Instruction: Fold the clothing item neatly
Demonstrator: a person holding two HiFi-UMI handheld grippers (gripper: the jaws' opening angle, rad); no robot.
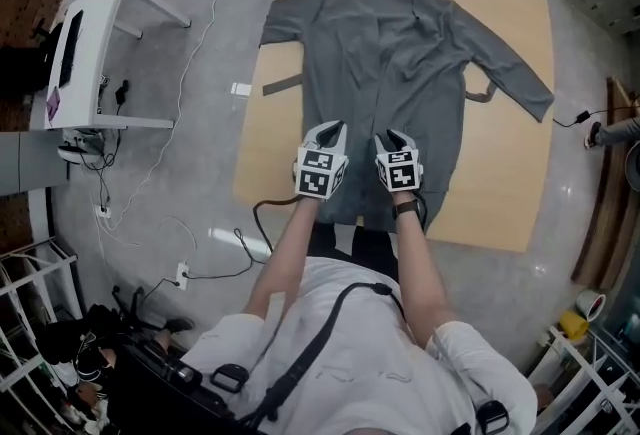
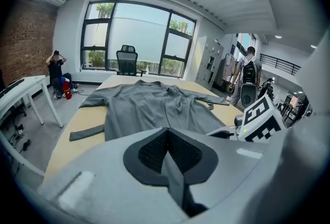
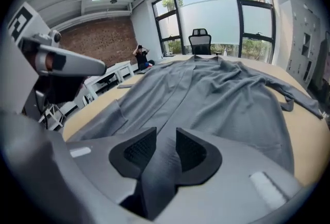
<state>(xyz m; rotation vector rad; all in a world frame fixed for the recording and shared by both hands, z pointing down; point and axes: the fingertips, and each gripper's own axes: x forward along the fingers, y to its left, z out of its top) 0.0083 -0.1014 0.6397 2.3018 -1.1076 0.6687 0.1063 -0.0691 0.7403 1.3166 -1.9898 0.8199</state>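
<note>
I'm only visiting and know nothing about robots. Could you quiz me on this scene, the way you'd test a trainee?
1. True or false: the grey robe lies spread flat on the wooden table.
2. Which gripper has its jaws closed tight on the robe's near hem? A) left gripper B) right gripper C) neither
3. Fill in: beyond the table, the office chair stands in front of a large ____.

Key: 1 true. 2 A; the right gripper's jaws stand apart with cloth lying between them. 3 window.
</note>
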